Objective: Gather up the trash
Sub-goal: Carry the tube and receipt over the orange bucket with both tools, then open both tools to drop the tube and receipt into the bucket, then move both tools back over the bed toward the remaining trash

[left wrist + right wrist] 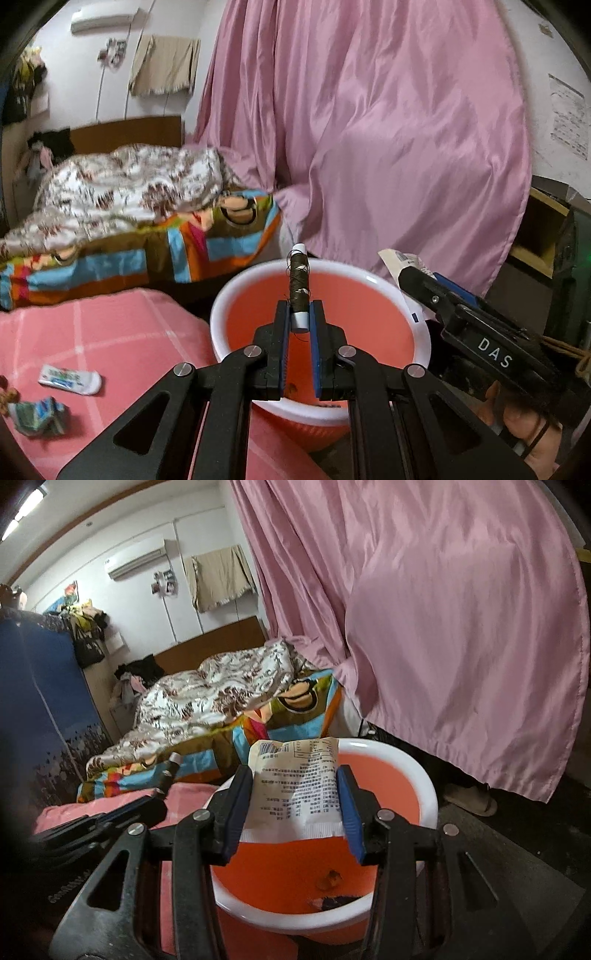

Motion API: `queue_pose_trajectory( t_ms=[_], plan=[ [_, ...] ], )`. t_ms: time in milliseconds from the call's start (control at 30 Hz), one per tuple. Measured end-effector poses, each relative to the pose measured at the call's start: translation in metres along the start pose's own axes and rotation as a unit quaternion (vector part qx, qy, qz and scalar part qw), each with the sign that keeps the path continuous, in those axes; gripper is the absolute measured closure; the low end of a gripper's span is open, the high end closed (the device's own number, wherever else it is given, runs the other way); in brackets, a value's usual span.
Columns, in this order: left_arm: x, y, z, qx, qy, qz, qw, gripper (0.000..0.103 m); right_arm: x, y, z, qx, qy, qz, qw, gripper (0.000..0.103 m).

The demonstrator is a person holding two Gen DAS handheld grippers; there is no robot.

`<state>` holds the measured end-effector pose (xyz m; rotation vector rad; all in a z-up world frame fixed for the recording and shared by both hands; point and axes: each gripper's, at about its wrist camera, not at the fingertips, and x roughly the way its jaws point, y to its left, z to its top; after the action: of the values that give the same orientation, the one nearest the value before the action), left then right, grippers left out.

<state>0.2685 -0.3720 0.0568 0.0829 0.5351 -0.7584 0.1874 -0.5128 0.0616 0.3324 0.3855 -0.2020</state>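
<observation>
Left gripper pinches the upright thread spool over the bucket, right gripper at three o'clock clamps the wrapper, both straight above the opening.

This is a lived-in home bedroom. A bed with a rumpled floral quilt and a bright patchwork sheet stands under a white wall-mounted air conditioner. Long pink satin curtains hang beside it.
</observation>
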Motion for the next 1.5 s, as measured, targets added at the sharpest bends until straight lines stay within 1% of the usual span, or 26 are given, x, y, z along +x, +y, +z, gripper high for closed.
queue_pose_trajectory(
  t_ms=[200,633,700,733,767,833,1000,1133,1233,1300,1333,1367,1400,1433,1500],
  plan=[
    [0.024,0.009,-0.007,-0.030,0.050,-0.018,0.9981,0.095,0.010,-0.003,-0.002,-0.001,0.021,-0.004,1.000,0.046],
    [0.038,0.018,-0.013,-0.063,0.099,-0.029,0.9927,0.094,0.015,-0.007,-0.010,0.007,0.045,-0.018,0.999,0.042],
    [0.038,0.019,-0.014,-0.064,0.101,-0.026,0.9925,0.092,0.014,-0.006,-0.009,0.008,0.044,-0.018,0.999,0.041],
    [0.038,0.019,-0.014,-0.065,0.100,-0.026,0.9925,0.087,0.013,-0.007,-0.010,0.008,0.044,-0.018,0.999,0.040],
    [0.037,0.019,-0.014,-0.067,0.098,-0.025,0.9926,0.079,0.013,-0.006,-0.010,0.008,0.043,-0.019,0.999,0.039],
    [0.033,0.022,-0.013,-0.075,0.088,-0.025,0.9929,0.069,0.013,-0.008,-0.010,0.011,0.042,-0.019,0.999,0.037],
    [0.022,0.027,-0.006,-0.083,0.069,-0.018,0.9940,0.069,0.010,-0.001,-0.008,0.010,0.032,-0.016,0.999,0.030],
    [0.007,0.034,-0.002,-0.087,0.050,-0.004,0.9949,0.068,0.000,0.008,-0.004,0.004,0.005,-0.007,1.000,0.023],
    [-0.013,0.043,-0.001,-0.092,0.023,0.011,0.9954,0.067,-0.011,0.019,0.000,-0.005,-0.027,-0.002,1.000,0.016],
    [-0.027,0.049,0.001,-0.097,0.004,0.020,0.9951,0.061,-0.019,0.029,0.001,-0.013,-0.050,0.003,0.999,0.012],
    [-0.034,0.054,0.002,-0.100,-0.008,0.026,0.9946,0.055,-0.021,0.032,0.002,-0.015,-0.057,0.005,0.998,0.010],
    [-0.041,0.057,0.003,-0.103,-0.017,0.029,0.9941,0.051,-0.024,0.036,0.002,-0.018,-0.066,0.007,0.998,0.007],
    [-0.051,0.062,0.003,-0.108,-0.033,0.033,0.9930,0.050,-0.028,0.043,0.002,-0.023,-0.078,0.012,0.997,0.005],
    [-0.059,0.066,0.004,-0.110,-0.043,0.038,0.9922,0.045,-0.032,0.048,0.003,-0.027,-0.086,0.016,0.996,0.000],
    [-0.078,0.074,0.005,-0.113,-0.071,0.058,0.9893,0.030,-0.040,0.060,0.002,-0.038,-0.111,0.024,0.993,0.000]
  ],
)
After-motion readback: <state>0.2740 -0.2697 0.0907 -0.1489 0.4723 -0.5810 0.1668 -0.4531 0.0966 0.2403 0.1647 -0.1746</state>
